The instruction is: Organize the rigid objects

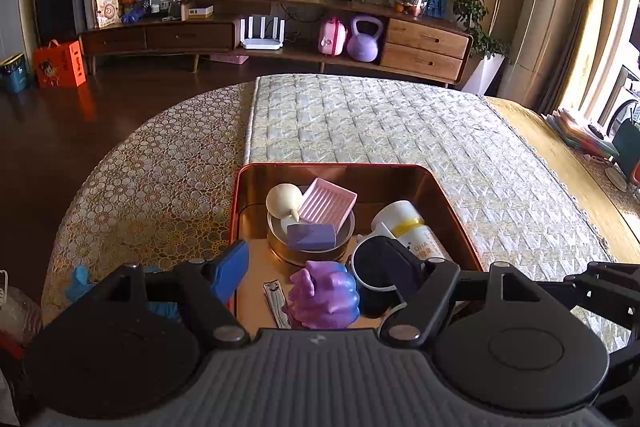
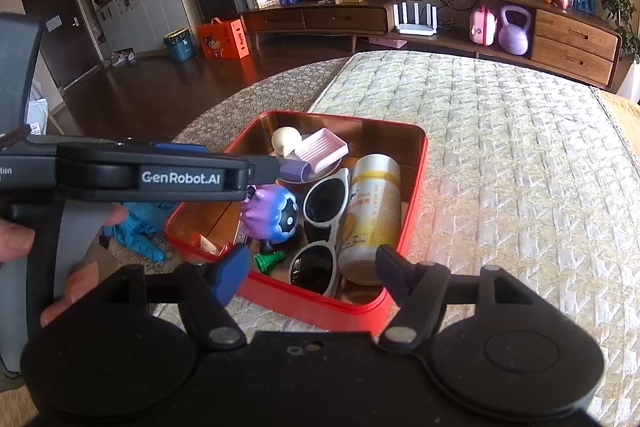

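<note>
Well, both claws hang spread and empty, left claw (image 1: 316, 279) over the red tin (image 2: 320, 311), right claw (image 2: 308, 273) at its near rim, and the tin looks nearly full: sunglasses (image 2: 320, 231), yellow bottle (image 2: 374, 215), purple toy (image 2: 270, 213), pink soap dish (image 1: 326, 203), nail clipper (image 1: 276, 301); a blue glove (image 2: 136, 227) lies outside; quilted tabletop, living room with a wooden sideboard (image 1: 424, 47) behind

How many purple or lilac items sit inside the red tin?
3: purple toy figure near the left wall; purple block in the round dish behind it; lilac ridged soap tray leaning on that dish. More may hide beneath.
</note>
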A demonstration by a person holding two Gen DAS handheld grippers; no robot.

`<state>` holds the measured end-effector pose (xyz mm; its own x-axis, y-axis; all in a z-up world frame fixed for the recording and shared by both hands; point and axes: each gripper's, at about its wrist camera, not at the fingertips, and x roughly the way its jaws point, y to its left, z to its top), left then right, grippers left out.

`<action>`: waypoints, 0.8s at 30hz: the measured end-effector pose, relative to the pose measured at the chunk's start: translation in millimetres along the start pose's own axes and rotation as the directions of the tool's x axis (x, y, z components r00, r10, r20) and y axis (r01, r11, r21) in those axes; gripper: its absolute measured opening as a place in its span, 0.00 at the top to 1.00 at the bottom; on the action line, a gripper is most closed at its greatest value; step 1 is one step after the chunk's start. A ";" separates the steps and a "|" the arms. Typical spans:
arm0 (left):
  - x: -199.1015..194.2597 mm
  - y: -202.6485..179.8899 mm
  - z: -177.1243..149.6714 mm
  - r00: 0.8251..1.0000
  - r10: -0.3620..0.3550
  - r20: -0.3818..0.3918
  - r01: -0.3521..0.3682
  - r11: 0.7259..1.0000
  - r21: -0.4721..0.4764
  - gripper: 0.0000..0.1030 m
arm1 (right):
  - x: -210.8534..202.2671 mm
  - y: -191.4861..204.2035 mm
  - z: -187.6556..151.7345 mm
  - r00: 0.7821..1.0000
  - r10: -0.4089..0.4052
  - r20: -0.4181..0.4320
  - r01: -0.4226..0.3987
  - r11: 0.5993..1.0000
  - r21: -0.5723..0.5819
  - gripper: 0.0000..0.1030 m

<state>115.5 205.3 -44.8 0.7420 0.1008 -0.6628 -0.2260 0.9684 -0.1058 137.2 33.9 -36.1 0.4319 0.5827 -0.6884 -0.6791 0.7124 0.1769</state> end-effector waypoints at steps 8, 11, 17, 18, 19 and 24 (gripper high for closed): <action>-26.8 -2.9 -10.7 0.999 -0.030 0.033 0.030 0.999 0.010 0.21 | -25.7 -1.3 -5.5 0.996 -0.005 0.086 0.008 0.999 -0.032 0.11; -35.3 -3.9 -16.3 0.999 -0.031 0.042 0.030 0.999 0.018 0.21 | -34.6 -4.1 -7.8 0.993 -0.001 0.121 0.004 1.000 -0.026 0.05; -50.7 -7.7 -28.0 0.998 -0.034 0.052 0.033 0.999 0.026 0.15 | -54.2 -12.4 -11.8 0.981 0.003 0.194 -0.004 1.000 0.003 0.00; -53.5 -8.9 -30.6 0.998 -0.034 0.055 0.033 0.999 0.027 0.11 | -56.3 -13.5 -12.3 0.980 0.003 0.201 -0.004 1.000 0.007 0.00; -55.5 -9.7 -32.2 0.998 -0.036 0.059 0.034 0.999 0.029 0.09 | -58.6 -14.5 -13.1 0.978 0.004 0.209 -0.006 1.000 0.010 0.00; -66.5 -11.9 -38.9 0.996 -0.052 0.075 0.051 0.999 0.018 0.02 | -67.3 -16.3 -18.2 0.972 -0.016 0.233 0.011 1.000 0.025 0.00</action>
<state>44.3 178.2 -28.3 0.7981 0.0672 -0.5988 -0.1769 0.9761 -0.1263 108.4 -24.0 -5.4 0.5694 0.6463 -0.5080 -0.6595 0.7280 0.1871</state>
